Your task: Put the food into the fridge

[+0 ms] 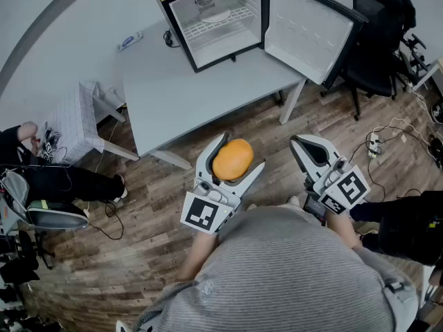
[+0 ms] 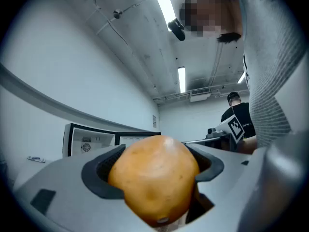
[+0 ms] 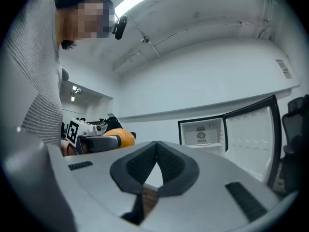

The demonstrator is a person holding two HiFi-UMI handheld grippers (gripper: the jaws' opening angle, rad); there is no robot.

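I hold two claws, both low in the middle of the head view. My left claw grips the one piece of food, a round orange lump. Its two jaws stand wide, and in the left gripper view their dark pads press on the lump from both sides. My right claw, just to the right of it, carries nothing, and its two jaws are together with the pads meeting at the tips.

The lump hangs over the wooden floor, below the near edge of the one grey table. One small fridge stands on that table at the top centre of the frame, well apart from the lump. Its single door is swung open to the right, and one wire shelf shows inside. One black office chair stands at the upper right.
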